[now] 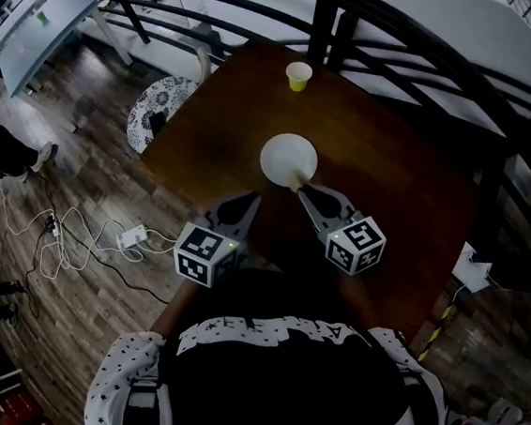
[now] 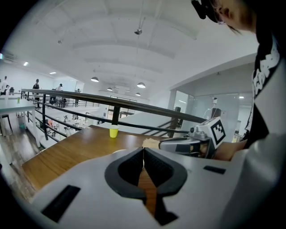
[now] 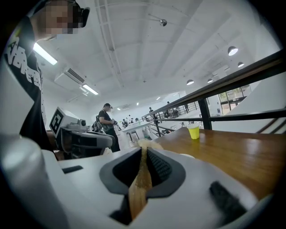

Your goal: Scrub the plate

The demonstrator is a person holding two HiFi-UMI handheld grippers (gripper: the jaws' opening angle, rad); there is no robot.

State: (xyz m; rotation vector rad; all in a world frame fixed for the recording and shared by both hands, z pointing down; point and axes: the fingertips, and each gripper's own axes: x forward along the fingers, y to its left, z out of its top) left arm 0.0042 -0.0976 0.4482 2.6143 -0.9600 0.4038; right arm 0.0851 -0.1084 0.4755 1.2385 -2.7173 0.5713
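Only the right gripper's [image 3: 144,154] view reveals jaws clamping 1 handle [image 3: 138,188], perhaps a brush; left gripper's [image 2: 143,156] jaws closed, empty. 1 plate [image 1: 288,158]; 1 cup [image 1: 299,75] at its 12 o'clock.

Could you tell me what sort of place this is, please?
Probably a mezzanine in a large open workspace or lab: a black railing runs behind the wooden table, people stand at long desks beyond, and a power strip with cables lies on the floor.

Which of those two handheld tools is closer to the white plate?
Right. The right tool, gripping a wooden scrubber, is at the plate's near edge; the left tool sits farther back, shut.
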